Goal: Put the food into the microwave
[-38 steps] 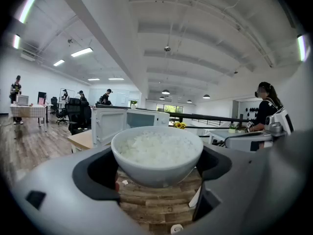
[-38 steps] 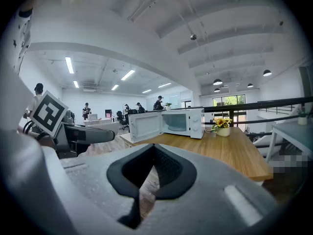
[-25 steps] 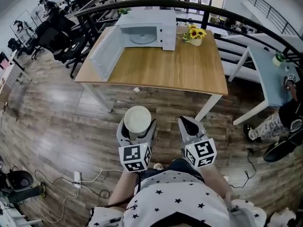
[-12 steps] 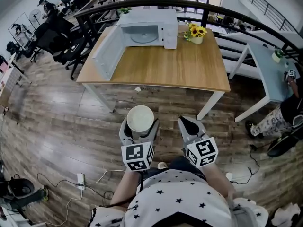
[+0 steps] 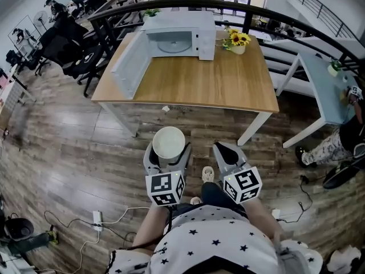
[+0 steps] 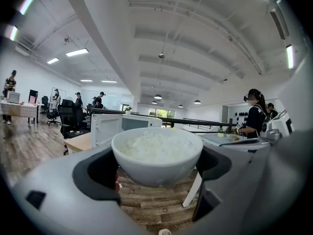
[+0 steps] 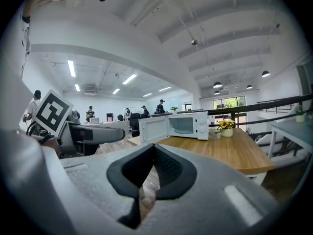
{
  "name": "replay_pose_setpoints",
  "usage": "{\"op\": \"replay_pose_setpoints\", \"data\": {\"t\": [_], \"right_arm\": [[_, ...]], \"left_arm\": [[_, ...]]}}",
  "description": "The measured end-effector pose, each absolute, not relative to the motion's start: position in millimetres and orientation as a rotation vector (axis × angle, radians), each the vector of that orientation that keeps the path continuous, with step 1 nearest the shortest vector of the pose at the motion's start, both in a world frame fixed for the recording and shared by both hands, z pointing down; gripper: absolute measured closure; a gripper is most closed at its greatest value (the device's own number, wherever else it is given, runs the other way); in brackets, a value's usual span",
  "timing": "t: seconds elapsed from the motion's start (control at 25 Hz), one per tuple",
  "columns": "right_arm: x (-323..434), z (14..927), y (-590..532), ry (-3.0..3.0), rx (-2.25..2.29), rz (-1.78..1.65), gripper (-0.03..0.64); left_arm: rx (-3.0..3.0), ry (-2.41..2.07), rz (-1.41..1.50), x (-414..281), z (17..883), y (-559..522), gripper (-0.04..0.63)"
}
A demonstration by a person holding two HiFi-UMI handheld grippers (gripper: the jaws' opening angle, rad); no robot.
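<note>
Since a second ago the table has slid a little lower and nearer in the head view, and a shoe (image 5: 208, 174) now shows between my two tools, so I am stepping forward.

My left gripper (image 5: 166, 156) is clamped on the white bowl of rice (image 5: 168, 142), one jaw on each side of its wall, and the bowl sits level and full. My right gripper (image 5: 227, 153) is closed with nothing in it, its pads meeting in a narrow V in its own view.

From the bowl, the microwave (image 5: 179, 36) lies at about twelve o'clock, well apart, at the far edge of the wooden table (image 5: 228, 84). Its long side runs nine to three, and the open cavity with its glass turntable faces six o'clock, straight at me. The door (image 5: 128, 64) hangs open toward seven o'clock, over the table's left end. I judge the left gripper the nearer one, and the line in runs straight ahead, passing right of that door.

A vase of sunflowers (image 5: 235, 41) stands just beside the microwave at three o'clock. Under me is plank flooring (image 5: 68, 153), with a power strip and cables (image 5: 94, 216) at eight o'clock. A dark railing (image 5: 274, 16) curves behind the table, office chairs (image 5: 74, 50) stand at ten o'clock, and a white table (image 5: 325, 90) stands at two o'clock.
</note>
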State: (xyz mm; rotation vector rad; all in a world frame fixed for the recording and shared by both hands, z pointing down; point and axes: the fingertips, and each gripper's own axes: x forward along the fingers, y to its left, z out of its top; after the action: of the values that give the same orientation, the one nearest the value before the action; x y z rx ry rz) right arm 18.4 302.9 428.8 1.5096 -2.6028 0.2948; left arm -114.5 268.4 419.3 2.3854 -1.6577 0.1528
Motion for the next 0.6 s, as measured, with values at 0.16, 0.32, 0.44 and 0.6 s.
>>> {"op": "replay_pose_setpoints", "data": {"t": [0.16, 0.32, 0.44, 0.6], "right_arm": [[14, 435, 291, -2.608, 1.490, 0.314, 0.611], [12, 440, 271, -2.615, 1.473, 0.306, 0.611], [14, 440, 251, -2.618, 1.478, 0.298, 0.611], [17, 437, 222, -2.624, 1.495, 0.285, 0.611]], "left_arm": [[2.371, -1.657, 0.156, -117, 424, 255, 0.126], [2.360, -1.665, 0.155, -119, 429, 238, 0.126], [2.354, -1.670, 0.156, -119, 431, 222, 0.126], [2.353, -1.674, 0.157, -118, 432, 198, 0.126]]}}
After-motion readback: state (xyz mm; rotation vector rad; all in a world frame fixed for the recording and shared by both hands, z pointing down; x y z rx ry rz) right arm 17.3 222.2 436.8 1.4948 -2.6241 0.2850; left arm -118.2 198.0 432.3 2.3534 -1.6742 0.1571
